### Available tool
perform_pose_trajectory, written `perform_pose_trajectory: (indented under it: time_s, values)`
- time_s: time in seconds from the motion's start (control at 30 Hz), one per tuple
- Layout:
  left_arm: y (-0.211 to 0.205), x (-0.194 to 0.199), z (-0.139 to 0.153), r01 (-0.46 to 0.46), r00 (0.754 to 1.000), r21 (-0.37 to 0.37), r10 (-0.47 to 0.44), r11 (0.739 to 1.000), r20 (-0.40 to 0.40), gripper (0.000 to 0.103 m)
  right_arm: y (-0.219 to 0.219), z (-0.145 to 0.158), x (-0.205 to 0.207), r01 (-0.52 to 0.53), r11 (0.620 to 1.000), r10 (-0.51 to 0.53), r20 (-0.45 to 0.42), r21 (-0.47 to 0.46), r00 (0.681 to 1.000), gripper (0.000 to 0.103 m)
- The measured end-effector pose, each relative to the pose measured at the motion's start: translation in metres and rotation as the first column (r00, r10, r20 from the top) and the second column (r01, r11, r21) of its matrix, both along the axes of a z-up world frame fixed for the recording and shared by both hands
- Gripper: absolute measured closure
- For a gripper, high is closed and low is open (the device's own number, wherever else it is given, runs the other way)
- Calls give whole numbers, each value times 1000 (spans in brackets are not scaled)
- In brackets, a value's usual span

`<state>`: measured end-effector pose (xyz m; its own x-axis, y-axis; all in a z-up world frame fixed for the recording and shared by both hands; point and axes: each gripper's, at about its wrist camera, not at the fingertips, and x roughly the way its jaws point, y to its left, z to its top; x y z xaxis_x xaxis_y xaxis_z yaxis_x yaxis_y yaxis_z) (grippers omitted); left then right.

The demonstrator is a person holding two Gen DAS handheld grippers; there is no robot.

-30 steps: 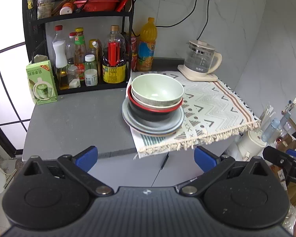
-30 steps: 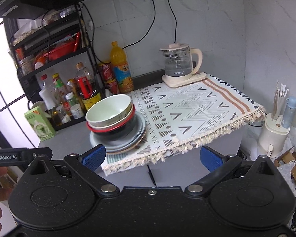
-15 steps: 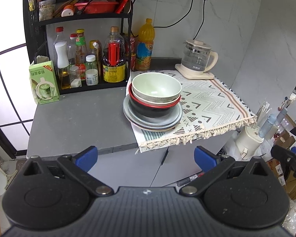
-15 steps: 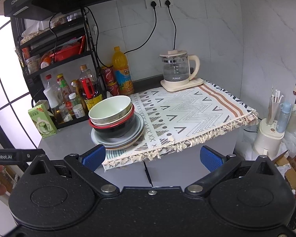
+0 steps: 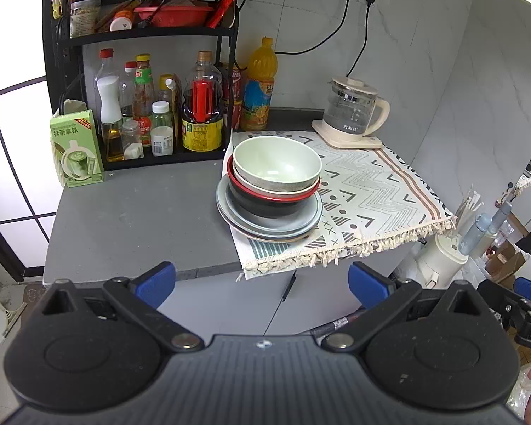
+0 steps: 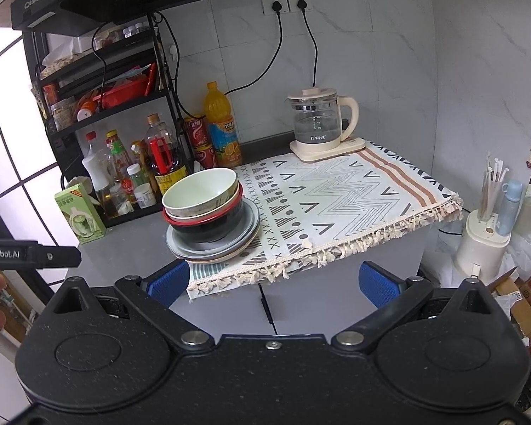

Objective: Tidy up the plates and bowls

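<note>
A stack of dishes stands at the left edge of the patterned cloth point(image 5: 371, 191): a pale green bowl point(image 5: 276, 166) on top, nested in a black bowl with a red rim point(image 5: 265, 205), on grey plates point(image 5: 230, 209). The stack also shows in the right wrist view, with the green bowl point(image 6: 200, 193) and the plates point(image 6: 216, 244). My left gripper point(image 5: 262, 281) is open and empty, held back in front of the counter edge. My right gripper point(image 6: 274, 281) is open and empty, also short of the counter.
A black rack point(image 5: 141, 35) with several bottles point(image 5: 201, 113) stands at the back left, a green carton point(image 5: 76, 148) beside it. A glass kettle point(image 5: 354, 113) sits at the back right. The grey counter point(image 5: 134, 219) ends just ahead. A white appliance point(image 6: 485, 244) stands lower right.
Both grippers have drawn back and away from the counter; the dish stack looks smaller and farther. Nothing on the counter has moved.
</note>
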<state>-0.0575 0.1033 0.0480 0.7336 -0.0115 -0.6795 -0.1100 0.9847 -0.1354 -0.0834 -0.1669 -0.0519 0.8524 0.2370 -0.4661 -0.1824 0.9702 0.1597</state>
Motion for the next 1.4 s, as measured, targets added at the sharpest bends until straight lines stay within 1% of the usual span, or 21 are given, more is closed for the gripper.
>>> perform_pose_trajectory:
  time_s: [0.7, 1.2, 1.4]
  values:
    - [6, -3, 1, -22, 1000, -7, 22, 1000, -16, 0, 8, 8, -4, -19, 1000, 19, 15, -19, 1000, 0]
    - [2, -5, 1, -18, 1000, -3, 18, 1000, -18, 0, 8, 10, -3, -12, 999, 13, 18, -33, 1000, 0]
    - [1, -5, 1, -3, 1000, 11, 3, 1000, -20, 0, 10, 9, -3, -16, 999, 16, 11, -37, 1000, 0]
